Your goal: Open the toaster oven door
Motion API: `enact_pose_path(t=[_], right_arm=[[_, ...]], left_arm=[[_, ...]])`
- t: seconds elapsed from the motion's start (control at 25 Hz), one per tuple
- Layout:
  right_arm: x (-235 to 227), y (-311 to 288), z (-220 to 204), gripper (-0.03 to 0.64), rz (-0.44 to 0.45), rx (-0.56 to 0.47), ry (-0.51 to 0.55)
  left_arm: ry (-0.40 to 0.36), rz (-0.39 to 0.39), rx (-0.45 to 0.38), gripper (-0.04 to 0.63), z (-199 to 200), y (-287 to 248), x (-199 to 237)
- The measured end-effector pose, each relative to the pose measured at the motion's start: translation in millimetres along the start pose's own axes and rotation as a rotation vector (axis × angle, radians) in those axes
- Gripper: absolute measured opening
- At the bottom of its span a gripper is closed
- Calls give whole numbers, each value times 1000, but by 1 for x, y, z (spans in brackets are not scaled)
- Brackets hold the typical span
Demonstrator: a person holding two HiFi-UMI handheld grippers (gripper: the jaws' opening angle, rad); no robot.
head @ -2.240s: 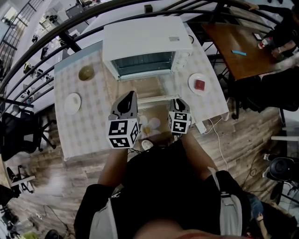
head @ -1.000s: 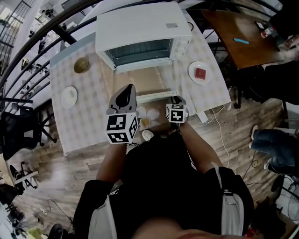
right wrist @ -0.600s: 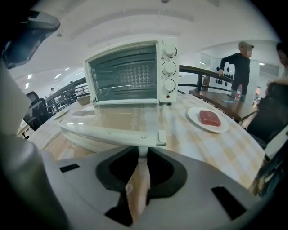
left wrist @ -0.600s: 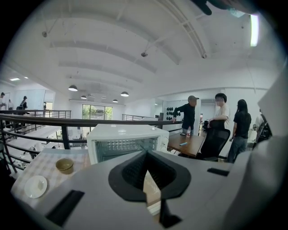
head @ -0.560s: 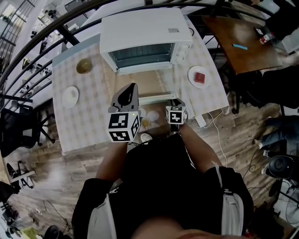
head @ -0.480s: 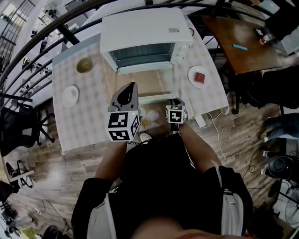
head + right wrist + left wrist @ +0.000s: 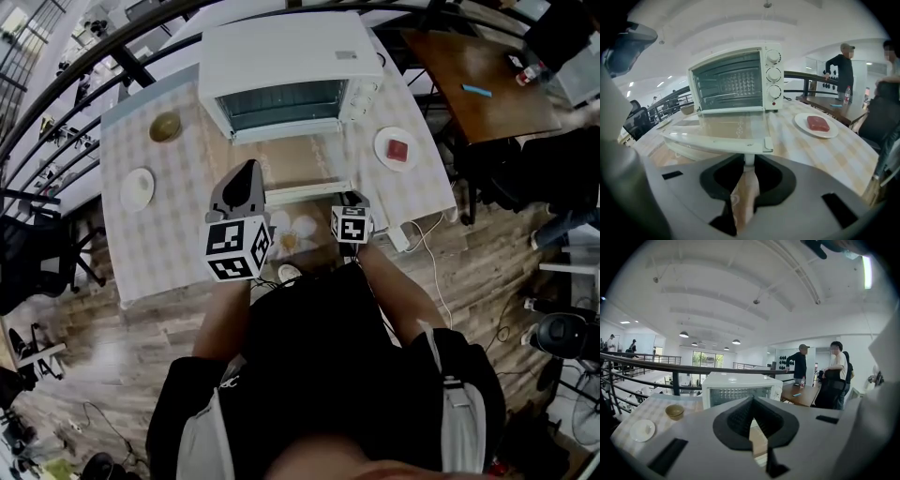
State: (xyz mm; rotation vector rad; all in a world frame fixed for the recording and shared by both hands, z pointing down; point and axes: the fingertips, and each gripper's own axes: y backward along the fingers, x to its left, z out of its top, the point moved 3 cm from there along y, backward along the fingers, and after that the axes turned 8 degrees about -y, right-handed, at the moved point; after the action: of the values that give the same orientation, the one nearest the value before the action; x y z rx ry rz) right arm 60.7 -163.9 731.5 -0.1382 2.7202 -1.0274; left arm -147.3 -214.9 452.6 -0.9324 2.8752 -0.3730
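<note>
The white toaster oven point(image 7: 291, 66) stands at the back of the checked table point(image 7: 178, 244). Its glass door point(image 7: 291, 164) lies folded down flat, and the oven's cavity shows. The door's white handle point(image 7: 717, 143) runs just past my right gripper point(image 7: 747, 164), whose jaws are opening. A narrow gap shows between them, and a white stub of the handle sits at their tips. In the head view my right gripper point(image 7: 349, 199) is at the handle's right end. My left gripper point(image 7: 247, 173) hovers raised over the door's left side, shut and holding nothing.
A white plate with a red slab point(image 7: 398, 150) lies right of the oven. A small bowl point(image 7: 165, 126) and an empty white plate point(image 7: 138, 187) are on the left. A railing runs behind the table. People stand by a wooden desk point(image 7: 478, 84) at the right.
My left gripper has shifted a little to the left. The right gripper stays at the handle's right end, and the door lies open throughout.
</note>
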Motion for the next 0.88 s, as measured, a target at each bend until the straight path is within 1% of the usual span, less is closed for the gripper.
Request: enact_pose_path(t=[0.12, 0.2, 0.4, 0.44, 0.56, 0.68, 0.88], right_arm=[[0, 0, 1, 75, -9, 5, 12], [0, 1, 1, 78, -12, 8, 2], [-1, 5, -4, 110, -4, -1, -30], [0, 6, -5, 132, 1, 2, -34], [2, 12, -8, 140, 16, 11, -34], [6, 22, -7, 141, 31, -15, -32], [8, 34, 10, 141, 39, -70, -49]], left_arm=[[5, 2, 1, 12, -2, 2, 0], [7, 4, 1, 12, -3, 3, 2], [14, 8, 2, 12, -5, 5, 5], [15, 6, 2, 12, -5, 4, 5], [19, -4, 3, 12, -6, 3, 2], [21, -20, 7, 12, -9, 2, -2], [24, -33, 9, 12, -10, -1, -3]])
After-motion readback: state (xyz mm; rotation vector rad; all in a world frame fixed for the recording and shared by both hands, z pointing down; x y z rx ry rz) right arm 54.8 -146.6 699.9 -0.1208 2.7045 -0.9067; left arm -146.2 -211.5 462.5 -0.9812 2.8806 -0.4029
